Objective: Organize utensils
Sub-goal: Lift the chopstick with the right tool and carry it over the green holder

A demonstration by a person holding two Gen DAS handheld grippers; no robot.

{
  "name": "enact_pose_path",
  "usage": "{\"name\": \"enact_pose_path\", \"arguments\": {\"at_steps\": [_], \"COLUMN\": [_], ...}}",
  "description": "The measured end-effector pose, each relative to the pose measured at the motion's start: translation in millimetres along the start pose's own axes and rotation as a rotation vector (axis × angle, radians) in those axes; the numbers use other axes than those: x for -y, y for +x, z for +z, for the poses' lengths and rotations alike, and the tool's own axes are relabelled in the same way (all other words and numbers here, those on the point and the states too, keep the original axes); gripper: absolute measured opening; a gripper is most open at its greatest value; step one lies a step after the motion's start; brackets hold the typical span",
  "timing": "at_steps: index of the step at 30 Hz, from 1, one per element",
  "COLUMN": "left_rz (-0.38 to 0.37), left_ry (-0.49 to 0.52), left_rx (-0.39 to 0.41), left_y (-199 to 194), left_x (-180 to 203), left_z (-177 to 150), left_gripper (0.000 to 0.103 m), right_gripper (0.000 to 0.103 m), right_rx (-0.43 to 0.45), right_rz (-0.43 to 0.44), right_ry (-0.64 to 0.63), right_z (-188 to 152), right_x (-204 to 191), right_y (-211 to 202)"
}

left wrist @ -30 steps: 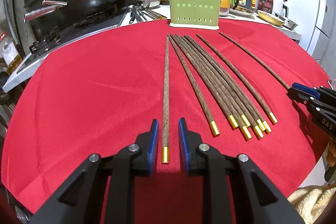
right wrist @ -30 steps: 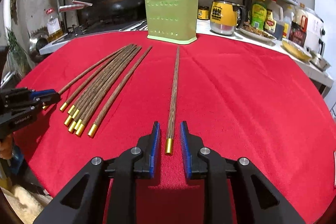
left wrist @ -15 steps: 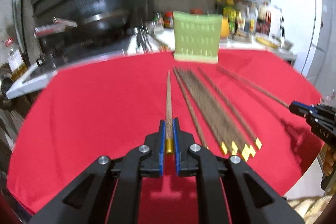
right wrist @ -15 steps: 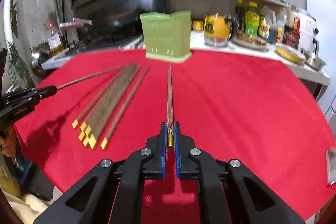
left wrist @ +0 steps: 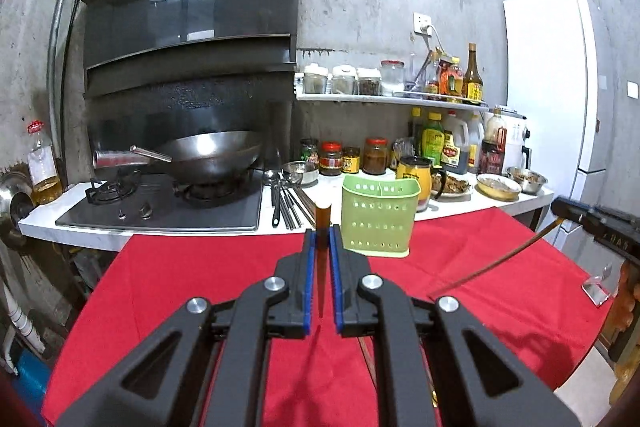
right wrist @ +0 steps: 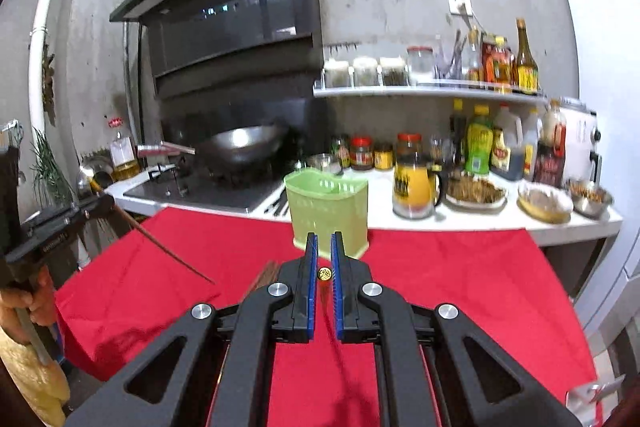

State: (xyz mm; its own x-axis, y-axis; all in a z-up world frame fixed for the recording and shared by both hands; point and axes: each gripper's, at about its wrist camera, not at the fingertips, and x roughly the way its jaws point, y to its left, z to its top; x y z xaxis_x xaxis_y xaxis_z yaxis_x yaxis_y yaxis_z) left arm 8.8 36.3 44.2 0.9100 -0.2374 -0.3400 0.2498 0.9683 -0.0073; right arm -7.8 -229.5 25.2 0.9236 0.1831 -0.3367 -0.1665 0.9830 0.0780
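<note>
My left gripper (left wrist: 322,233) is shut on a brown chopstick (left wrist: 322,213). Its thick end pokes up above the fingertips and its thin tip hangs down over the red cloth (left wrist: 180,279). My right gripper (right wrist: 324,237) is shut on a second chopstick (right wrist: 324,273), seen end-on with its gold cap between the blue pads. Each view shows the other gripper at its edge, its chopstick (left wrist: 492,267) (right wrist: 168,251) slanting down toward the cloth. The green slotted holder (left wrist: 378,223) (right wrist: 328,211) stands upright at the cloth's far edge, just beyond both grippers. More chopsticks (right wrist: 264,275) lie on the cloth.
Behind the cloth runs a white counter with a gas stove and wok (left wrist: 208,155), loose utensils (left wrist: 288,203), jars, bottles, a yellow mug (right wrist: 416,187) and bowls of food. A white fridge (left wrist: 552,87) stands at the right. A person's hand (right wrist: 28,299) holds the left gripper.
Both grippers closed, each on one chopstick lying on the cloth, and then rose with them. The chopsticks now hang tip down off the cloth, and both views have tilted up toward the wall.
</note>
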Motion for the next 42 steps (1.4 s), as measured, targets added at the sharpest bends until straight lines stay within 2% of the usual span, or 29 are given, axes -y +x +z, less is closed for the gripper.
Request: {"name": "enact_pose_path", "arguments": {"at_steps": [6,13,20,23,26,37,42], "left_rz": [-0.005,-0.017,-0.05,-0.071,-0.056,-0.075,-0.047], "left_ry": [0.008,0.034,0.001,0.011,0.025,0.047,0.063], "left_rx": [-0.019,-0.115,-0.077,-0.096,-0.125,-0.097,-0.153], "left_y": [4.6,17.4,13.6,16.2,22.3,26.5,36.7], "left_x": [-2.3,-5.6,-10.9,-8.8,-7.4,-0.2,4.2], "left_z": [5.6,0.3,6.2,6.5,7.2,13.1,4.7], "left_gripper": [0.007,0.007,0.007,0.007,0.007,0.007,0.007], "right_gripper": [0.007,0.007,0.007,0.007,0.007,0.008,0.008], "right_rx": [0.026,0.03,0.033,0.036,0.031,0.024,-0.017], "right_rz": [-0.015,-0.023,-0.027,-0.036,-0.037,-0.041,-0.05], "right_ry": [-0.035,-0.051,-0.04,-0.039,-0.035,-0.019,-0.034], "right_z": [27.0,37.5,40.4,41.3,41.0,40.5,29.6], "right_x": [-1.4,-2.4,1.3,2.8,3.2,7.6,6.0], "right_y": [1.0,16.8,23.9,25.8,27.7,32.0,39.7]}}
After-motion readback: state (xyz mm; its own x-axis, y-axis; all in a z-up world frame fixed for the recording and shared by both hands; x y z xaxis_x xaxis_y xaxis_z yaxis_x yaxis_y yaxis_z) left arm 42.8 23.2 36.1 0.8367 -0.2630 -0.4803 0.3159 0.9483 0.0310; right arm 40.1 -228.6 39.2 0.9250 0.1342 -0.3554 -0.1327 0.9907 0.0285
